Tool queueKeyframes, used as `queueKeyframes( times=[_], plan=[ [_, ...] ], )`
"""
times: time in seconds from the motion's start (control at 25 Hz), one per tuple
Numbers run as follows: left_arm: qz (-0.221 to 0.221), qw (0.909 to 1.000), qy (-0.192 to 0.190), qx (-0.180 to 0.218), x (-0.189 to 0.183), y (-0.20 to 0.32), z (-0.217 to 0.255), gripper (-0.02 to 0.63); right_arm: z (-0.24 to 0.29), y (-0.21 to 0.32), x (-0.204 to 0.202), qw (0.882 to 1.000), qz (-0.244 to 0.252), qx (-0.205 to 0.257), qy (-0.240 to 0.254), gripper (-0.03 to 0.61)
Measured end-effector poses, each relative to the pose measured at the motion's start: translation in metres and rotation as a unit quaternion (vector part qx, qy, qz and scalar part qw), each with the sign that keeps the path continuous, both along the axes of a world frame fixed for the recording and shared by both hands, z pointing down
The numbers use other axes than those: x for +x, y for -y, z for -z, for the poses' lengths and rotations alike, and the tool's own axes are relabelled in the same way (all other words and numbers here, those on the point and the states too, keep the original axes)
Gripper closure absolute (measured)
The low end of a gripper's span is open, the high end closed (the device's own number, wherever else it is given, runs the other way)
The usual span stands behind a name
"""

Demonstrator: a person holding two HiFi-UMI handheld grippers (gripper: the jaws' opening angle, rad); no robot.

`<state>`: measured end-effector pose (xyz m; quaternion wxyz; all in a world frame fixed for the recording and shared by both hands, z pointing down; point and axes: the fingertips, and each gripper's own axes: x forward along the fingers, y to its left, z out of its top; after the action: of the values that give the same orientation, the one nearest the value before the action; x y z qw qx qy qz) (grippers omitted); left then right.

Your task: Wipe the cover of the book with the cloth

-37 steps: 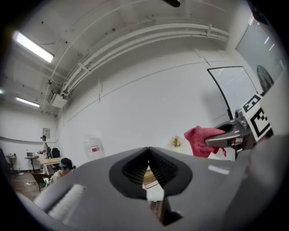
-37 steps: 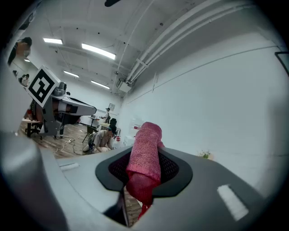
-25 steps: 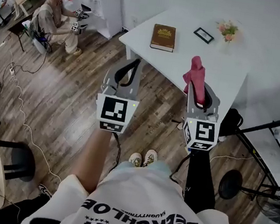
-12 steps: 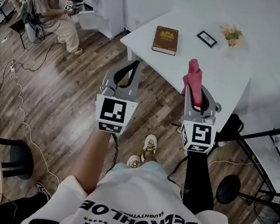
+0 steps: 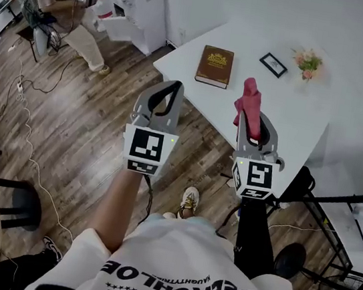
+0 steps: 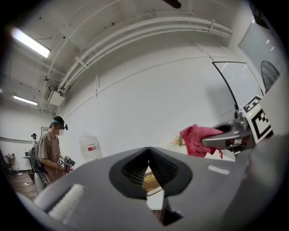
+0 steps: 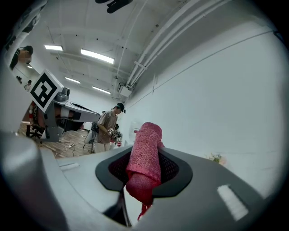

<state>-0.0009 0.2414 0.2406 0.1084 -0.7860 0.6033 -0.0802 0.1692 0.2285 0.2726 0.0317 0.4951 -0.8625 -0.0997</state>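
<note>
The book [image 5: 214, 65] lies flat and cover up near the left corner of the white counter [image 5: 288, 109], with nothing touching it and both tools well short of it; I'd say the wiping has not begun. The red cloth [image 5: 250, 107] stands upright in the right hand-held gripper [image 5: 257, 124], whose jaws are clamped on its middle; that leaves a free fold above, likely the part meant to rub the cover. The left hand-held gripper [image 5: 171, 89] is closed tip to tip on nothing, perhaps kept free to steady the book. The head view gives this layout; only the right gripper view shows the ribbed pads biting the cloth and a tail hanging below; the left gripper view frames the book through the gap under its tips.
</note>
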Motion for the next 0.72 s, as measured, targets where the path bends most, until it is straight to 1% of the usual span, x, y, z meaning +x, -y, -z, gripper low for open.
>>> queueKeyframes(
  times=[0.2, 0.4, 0.72],
  plan=[
    [0.000, 1.0000, 0.005, -0.002, 0.009, 0.046, -0.001, 0.555, -0.001, 0.051, 0.006, 1.000, 0.004, -0.003, 0.007, 0.491],
    [0.007, 0.9999, 0.008, -0.007, 0.010, 0.086, -0.003, 0.555, -0.004, 0.097, 0.005, 1.000, 0.012, -0.007, 0.013, 0.491],
    [0.025, 0.9996, 0.008, -0.013, 0.003, 0.131, -0.012, 0.555, -0.014, 0.146, -0.001, 0.999, 0.025, -0.014, 0.014, 0.491]
  ],
)
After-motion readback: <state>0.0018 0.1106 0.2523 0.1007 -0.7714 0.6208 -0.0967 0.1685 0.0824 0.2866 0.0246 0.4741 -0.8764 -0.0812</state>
